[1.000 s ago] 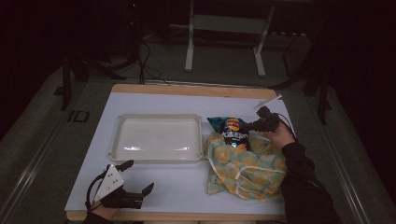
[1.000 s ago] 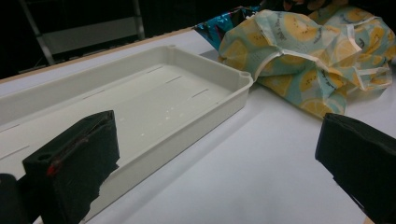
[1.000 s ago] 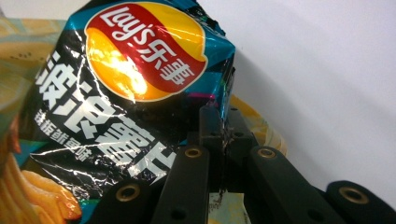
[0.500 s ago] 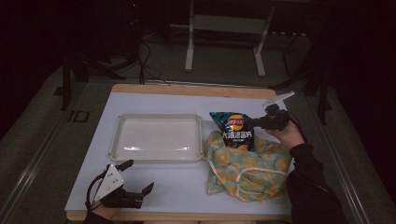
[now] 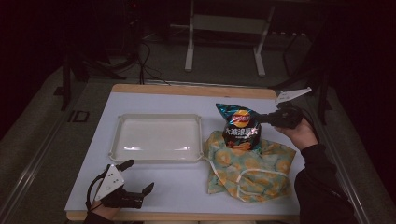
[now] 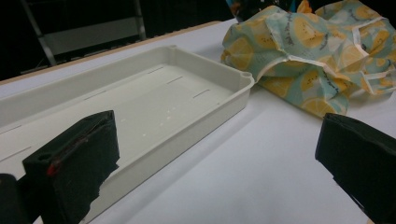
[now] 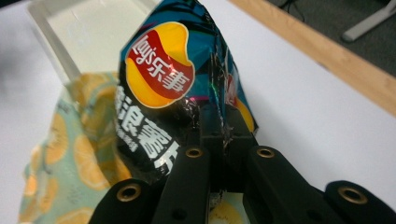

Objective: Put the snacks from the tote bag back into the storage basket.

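The high view looks down on the table (image 5: 154, 186); the 2 gripper views sit low and close, both showing the tray (image 6: 196, 88) and cloth (image 7: 56, 154).

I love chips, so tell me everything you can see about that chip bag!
The chip bag is shiny crinkly foil, dark with teal at the top, a red and yellow Lay's logo and white Chinese characters below. It looks sealed and puffy, and stands upright, lower end in or against the lemon-print cloth bag, right of the white tray. The right claw is shut on its side edge, pinching the foil.
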`<state>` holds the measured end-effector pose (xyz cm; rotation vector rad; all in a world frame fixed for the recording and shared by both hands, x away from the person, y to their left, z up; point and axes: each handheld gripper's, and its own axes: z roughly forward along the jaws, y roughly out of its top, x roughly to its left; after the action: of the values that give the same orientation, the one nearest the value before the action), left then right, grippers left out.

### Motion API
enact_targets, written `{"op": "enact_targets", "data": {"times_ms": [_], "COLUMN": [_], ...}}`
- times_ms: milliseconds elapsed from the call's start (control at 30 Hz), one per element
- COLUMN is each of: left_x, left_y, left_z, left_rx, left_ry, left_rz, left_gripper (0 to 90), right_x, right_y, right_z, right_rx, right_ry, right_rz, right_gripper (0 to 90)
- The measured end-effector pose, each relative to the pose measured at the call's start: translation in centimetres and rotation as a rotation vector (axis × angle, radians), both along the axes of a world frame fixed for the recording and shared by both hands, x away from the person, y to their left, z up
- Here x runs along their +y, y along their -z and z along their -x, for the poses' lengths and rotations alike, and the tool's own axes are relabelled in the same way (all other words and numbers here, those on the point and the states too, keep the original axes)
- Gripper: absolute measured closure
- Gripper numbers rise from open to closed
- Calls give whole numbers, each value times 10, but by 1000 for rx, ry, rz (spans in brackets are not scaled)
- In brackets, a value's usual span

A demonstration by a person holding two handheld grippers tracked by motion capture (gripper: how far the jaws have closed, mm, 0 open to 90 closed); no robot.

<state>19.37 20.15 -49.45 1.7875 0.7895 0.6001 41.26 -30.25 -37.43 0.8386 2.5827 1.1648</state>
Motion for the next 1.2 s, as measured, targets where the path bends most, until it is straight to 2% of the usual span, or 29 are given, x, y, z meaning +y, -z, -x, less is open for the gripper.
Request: {"op": "enact_targets", "data": {"times_ms": [233,367,467,500,633,767,1000,1200], "left_x": [-1,0,0,0,-1,-1,-1,-1], "left_y": [0,0,0,0,0,0,0,0], "left_z": [0,0,0,0,0,0,0,0], "left_rx": [2,1,0,0,2,2,-2,-5], "left_ry": [1,-1,-2,-1,2,0,2,2], "left_rz": [-1,0,1,2,0,3,0,-1], "left_gripper": [1,1,1,1,1,1,1,1], "right_x": [-8,-13,-14,-16,-20,-22,-16,-2], "right_y": [-20,-39,-41,-49,-65,-82,-112,-125], "right_z": [6,11,12,14,15,15,14,11], "right_rx": [-35,-74,-80,-100,-132,-162,-213,-219], "right_ry": [12,24,30,42,57,83,102,105], "right_rz": [-6,-9,-11,-18,-41,-42,-27,-26], "right_gripper": [896,897,896,897,897,896,896,896]}}
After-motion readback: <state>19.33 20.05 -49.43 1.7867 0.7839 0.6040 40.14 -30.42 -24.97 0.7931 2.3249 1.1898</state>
